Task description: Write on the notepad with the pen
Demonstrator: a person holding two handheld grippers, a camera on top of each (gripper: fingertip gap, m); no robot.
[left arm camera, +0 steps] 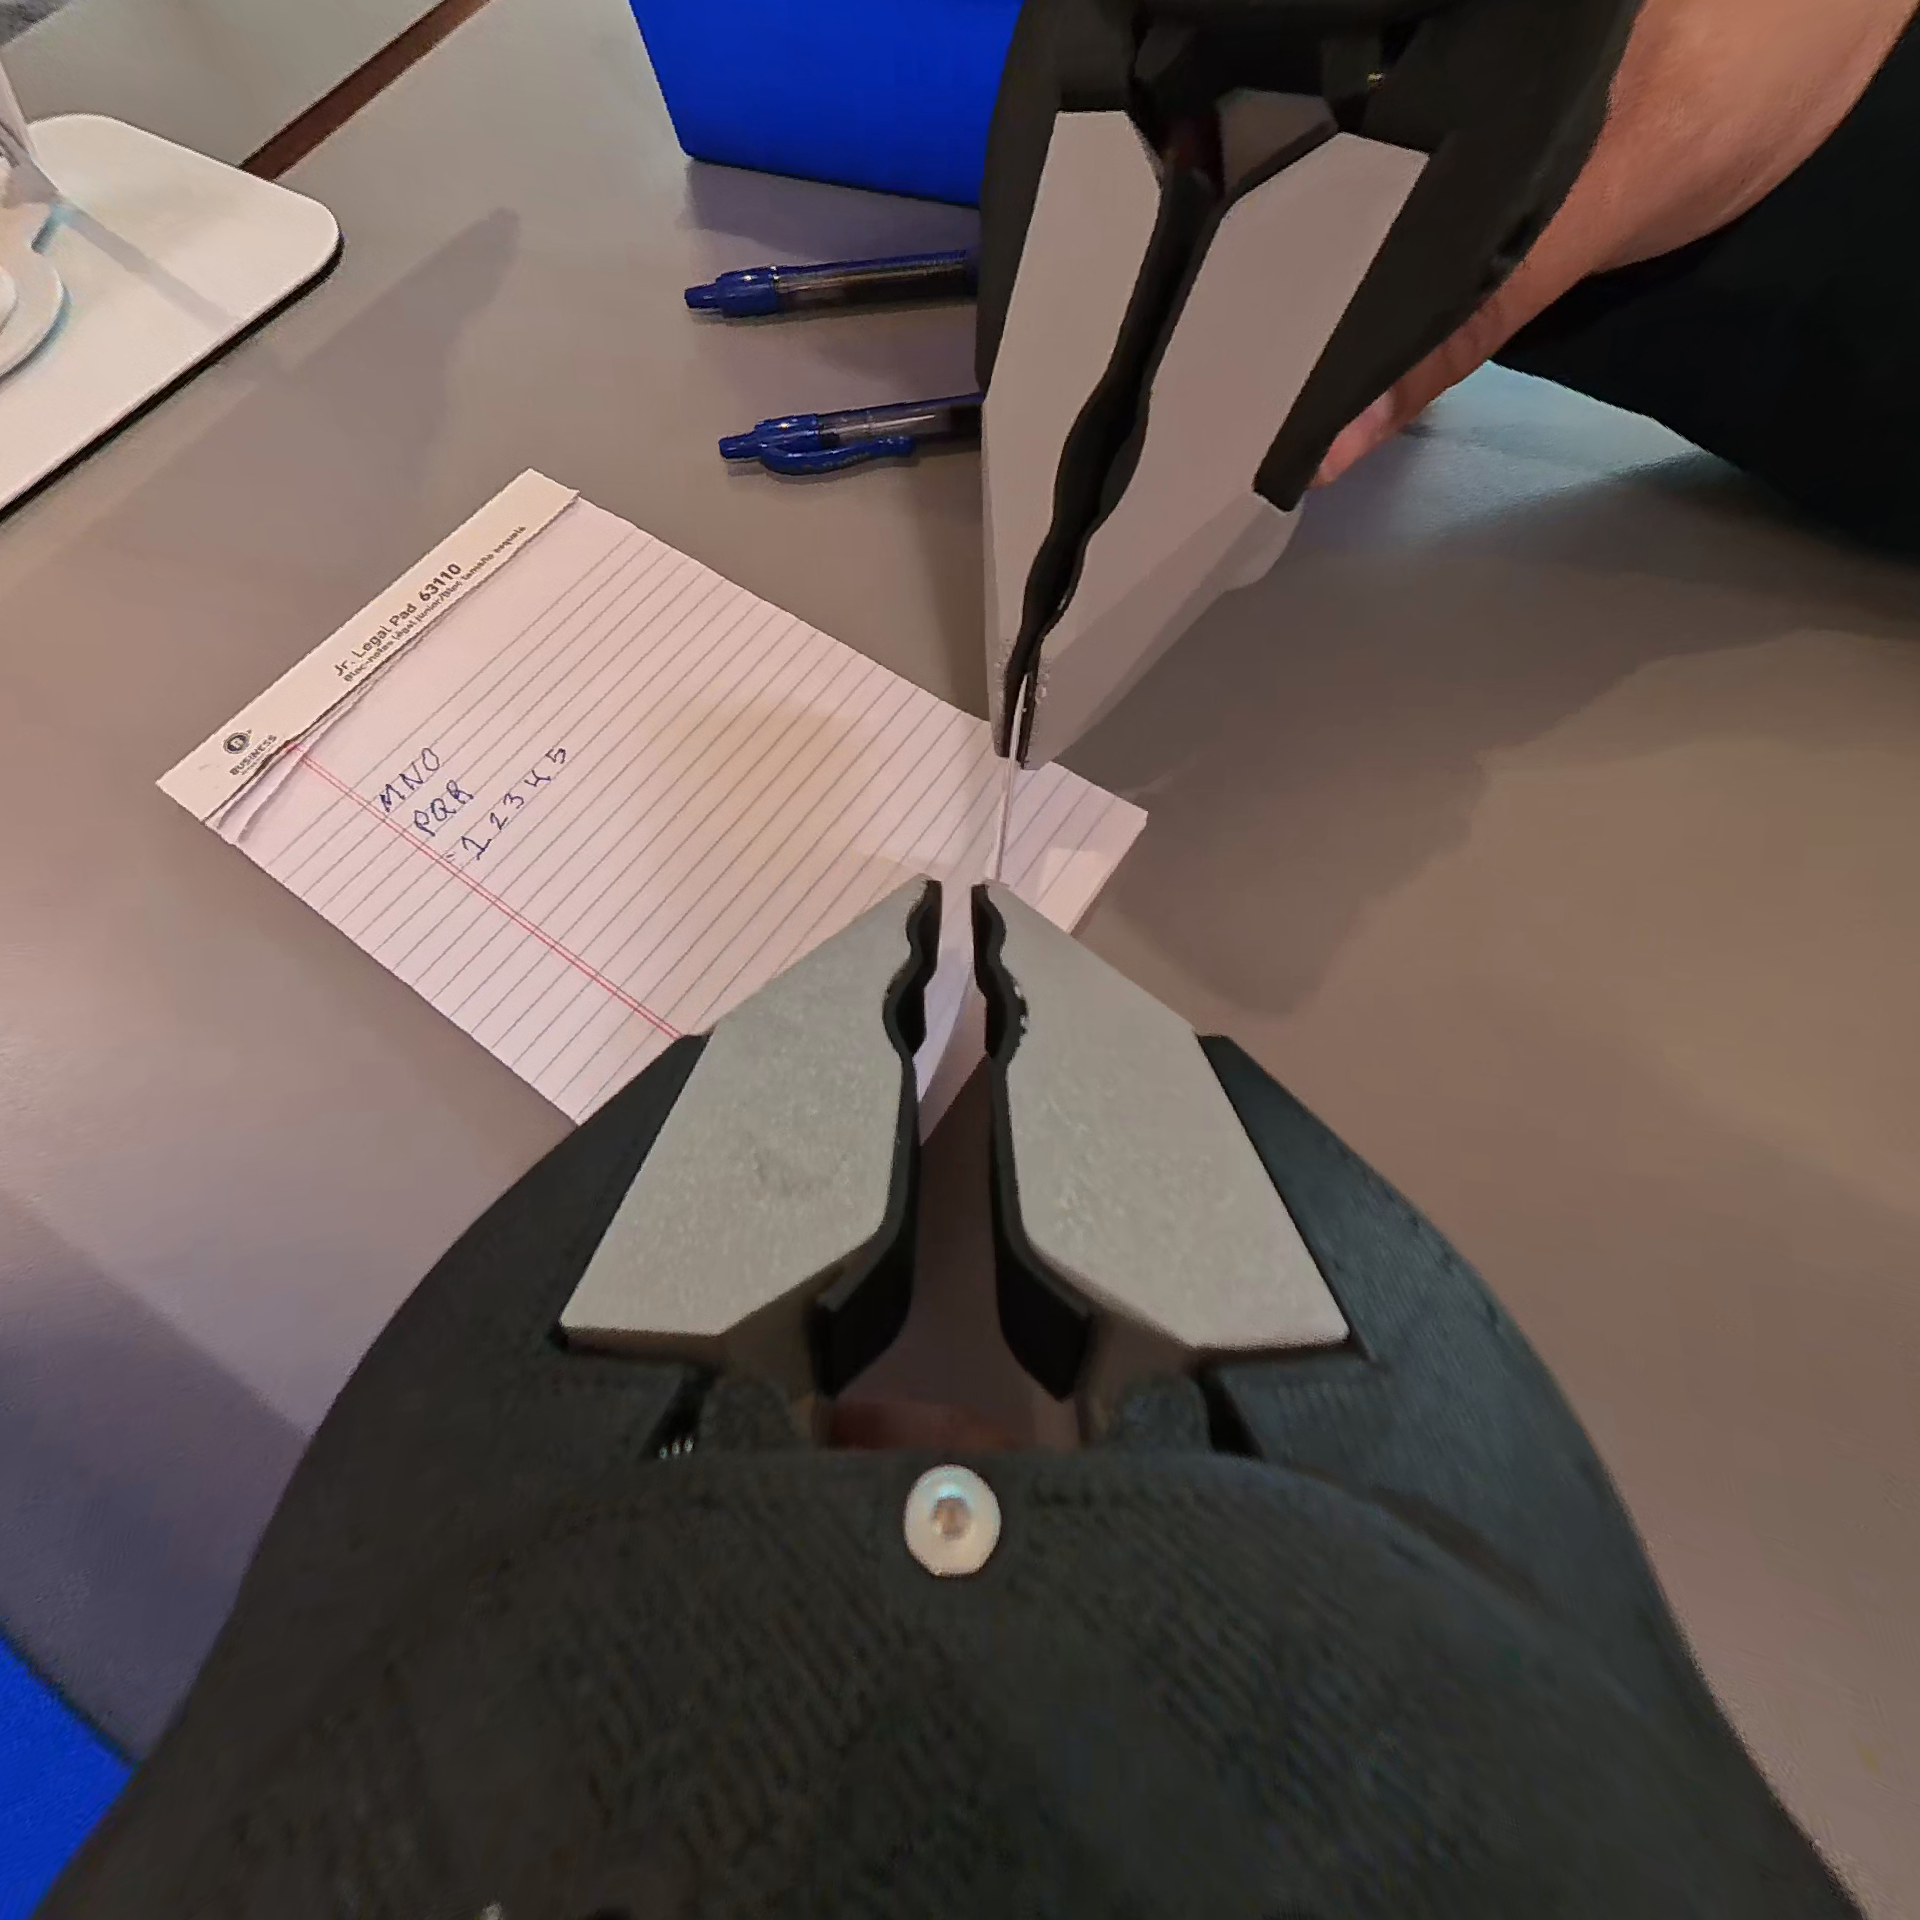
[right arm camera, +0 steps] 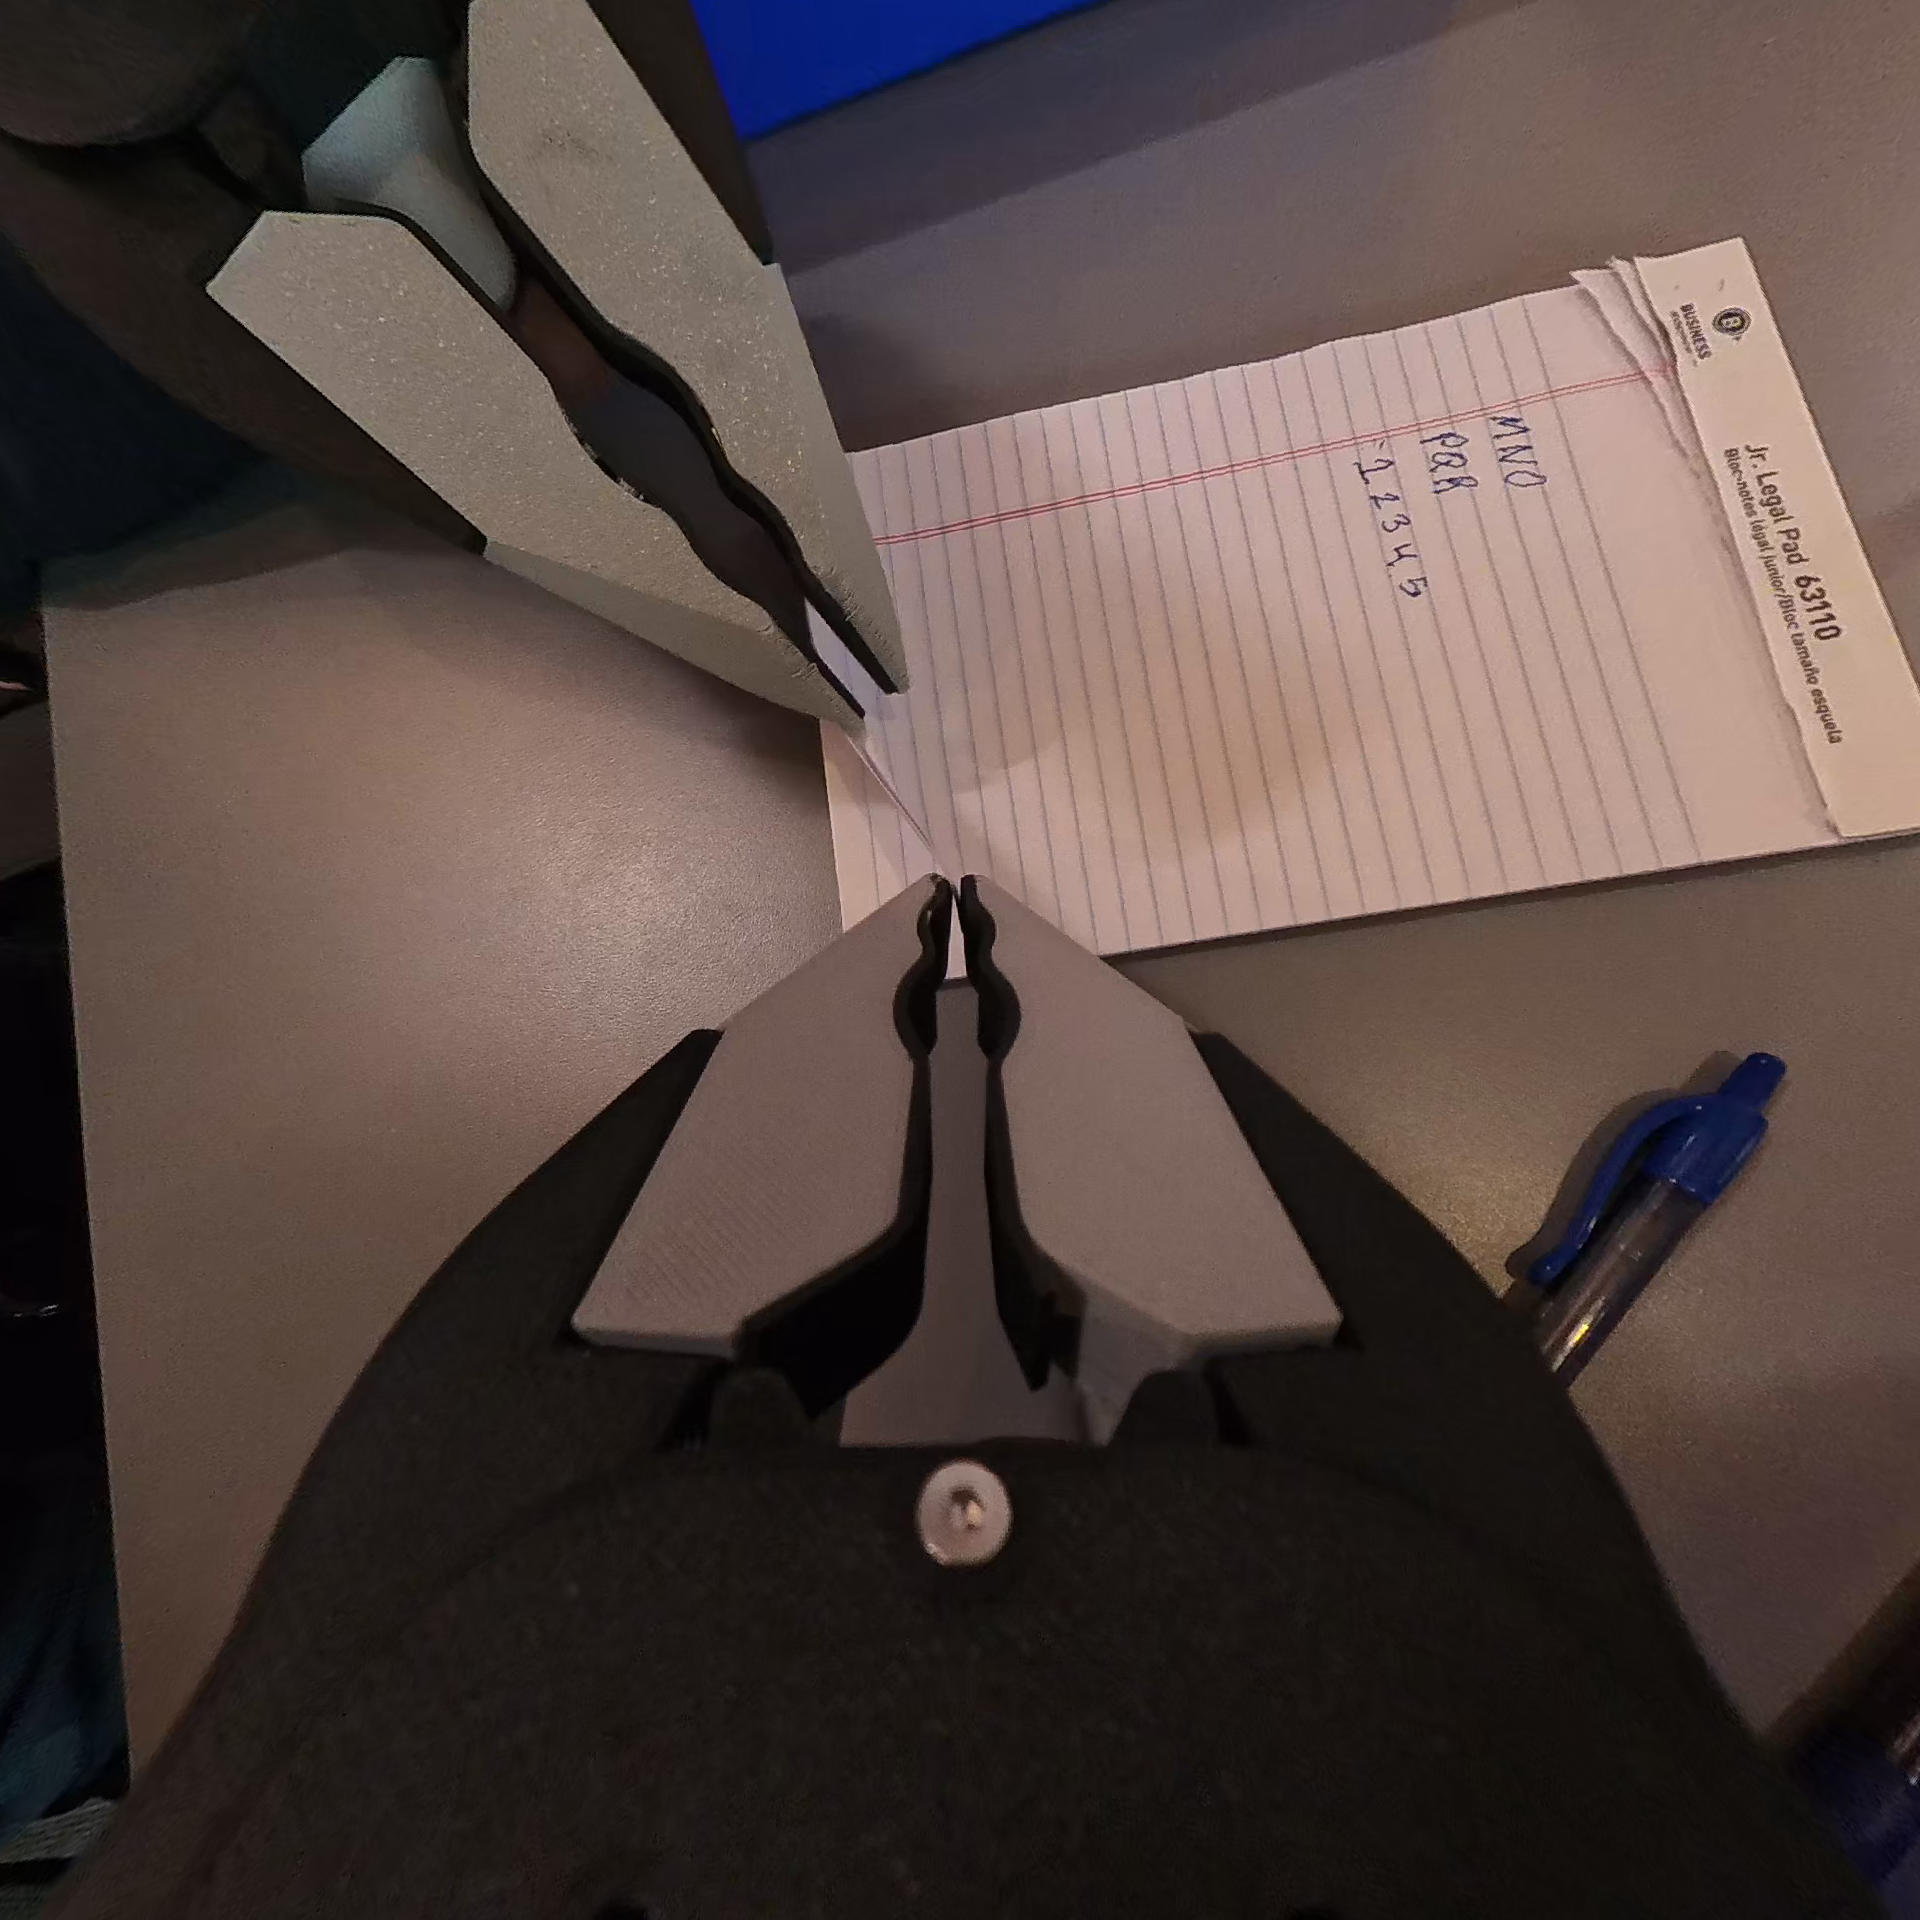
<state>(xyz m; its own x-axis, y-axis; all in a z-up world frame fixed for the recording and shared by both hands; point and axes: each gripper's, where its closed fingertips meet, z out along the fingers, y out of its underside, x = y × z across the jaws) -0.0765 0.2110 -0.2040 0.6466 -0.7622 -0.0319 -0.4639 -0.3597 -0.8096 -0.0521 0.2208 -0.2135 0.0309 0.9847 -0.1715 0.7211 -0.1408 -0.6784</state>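
Left tool [left arm camera: 956,896] pinches notepad [left arm camera: 623,790], length running away leftward.

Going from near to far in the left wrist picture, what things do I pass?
left gripper → notepad → nearer blue pen → farther blue pen → blue box

White notepad [left arm camera: 665,748] ruled in thin blue lines, red margin line, blue handwriting. Blue pens [left arm camera: 831,283] with clear barrels. Grey tabletop [left arm camera: 1455,935]. Grey fingers [left arm camera: 758,1143] edged black on black-bodied left gripper [left arm camera: 956,894].
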